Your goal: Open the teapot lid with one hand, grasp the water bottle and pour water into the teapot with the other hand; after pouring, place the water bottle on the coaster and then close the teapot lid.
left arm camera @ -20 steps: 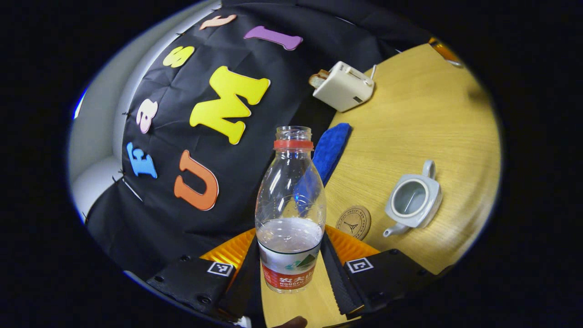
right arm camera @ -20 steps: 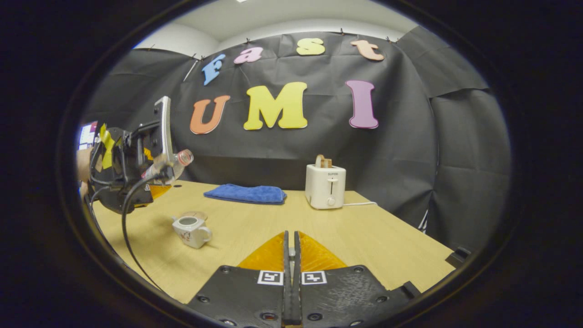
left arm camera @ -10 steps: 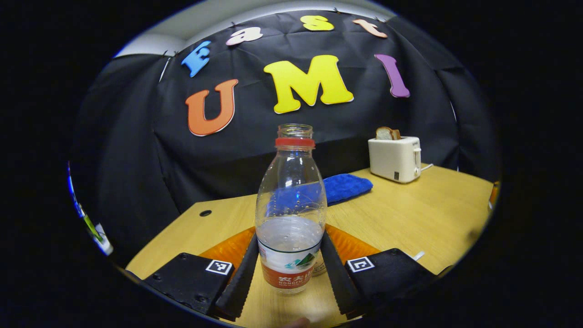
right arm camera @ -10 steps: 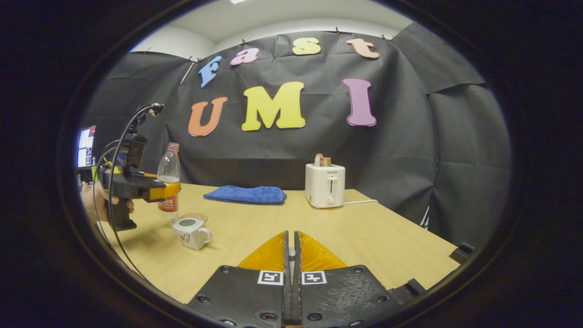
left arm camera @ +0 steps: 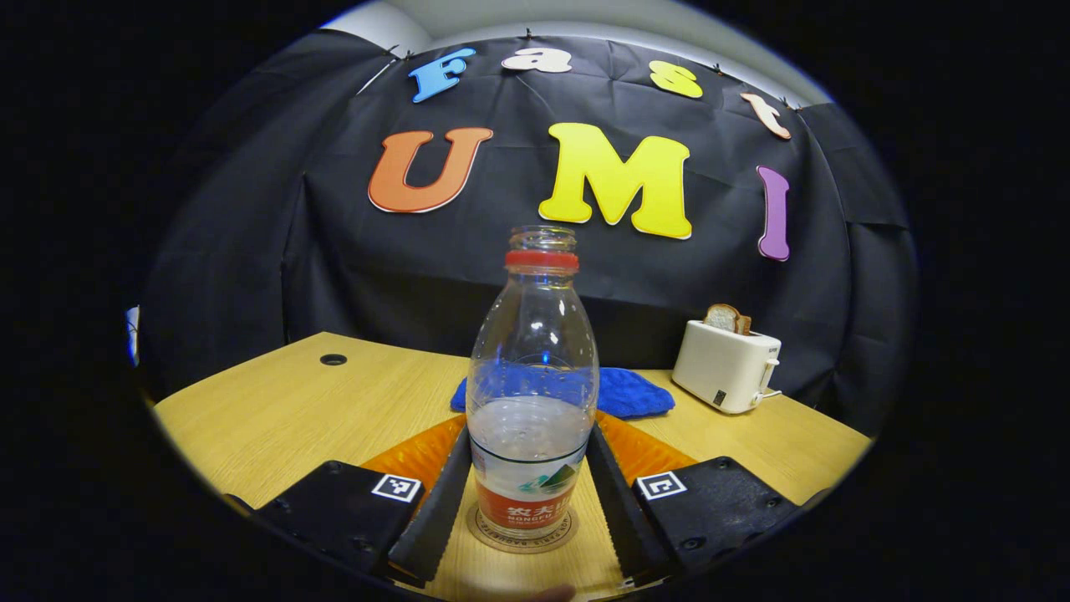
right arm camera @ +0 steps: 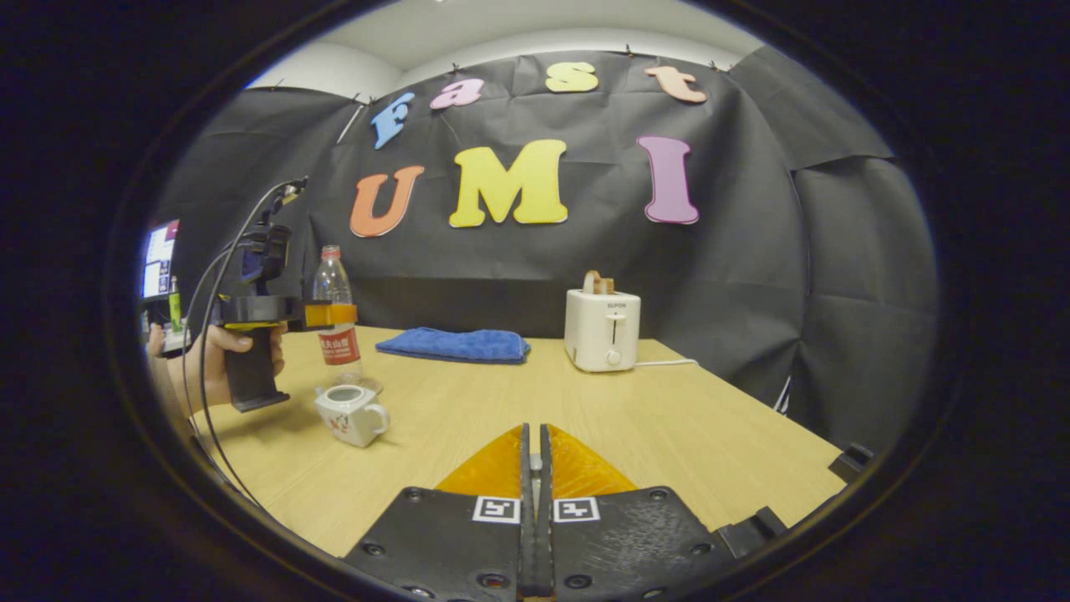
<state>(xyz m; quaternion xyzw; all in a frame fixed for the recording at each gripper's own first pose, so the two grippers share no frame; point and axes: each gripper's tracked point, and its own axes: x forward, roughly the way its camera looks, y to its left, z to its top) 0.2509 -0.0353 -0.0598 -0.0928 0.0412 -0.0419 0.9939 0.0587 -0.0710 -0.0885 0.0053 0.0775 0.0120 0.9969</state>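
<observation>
- A pale wood-grain table [right arm camera: 535,401] with a smooth matte top fills the booth floor in the right gripper view; a round cable hole [left arm camera: 333,359] pierces it at about 10 o'clock from the bottle in the left gripper view.
- A boxy cream toaster [right arm camera: 602,330], rounded at the corners, stands upright at about 12 o'clock in the right gripper view with a slice of bread [right arm camera: 595,282] poking from its slot and a thin white cord [right arm camera: 664,363] trailing off toward 3 o'clock.
- A folded blue cloth [right arm camera: 453,344], nubby and soft-looking, lies flat at about 11 o'clock from the right gripper.
- The left gripper [left arm camera: 529,481] clamps the water bottle [left arm camera: 532,393] at label height, both ridged fingers [left arm camera: 435,510] pressed against its sides; a hand [right arm camera: 211,359] grips the handle at 9 o'clock in the right gripper view.
- The water bottle, clear ribbed plastic with a red neck ring and no cap, stands upright and roughly a third full, its base on or just above a round coaster [left arm camera: 522,535]; contact cannot be judged.
- The right gripper [right arm camera: 533,502] sits at 6 o'clock in its own view, its two flat fingers pressed together with nothing between them, above the table.
- A small white glazed teapot [right arm camera: 351,414], squat with a looped handle and a stubby spout, sits lidless at about 10 o'clock from the right gripper, just in front of the bottle.
</observation>
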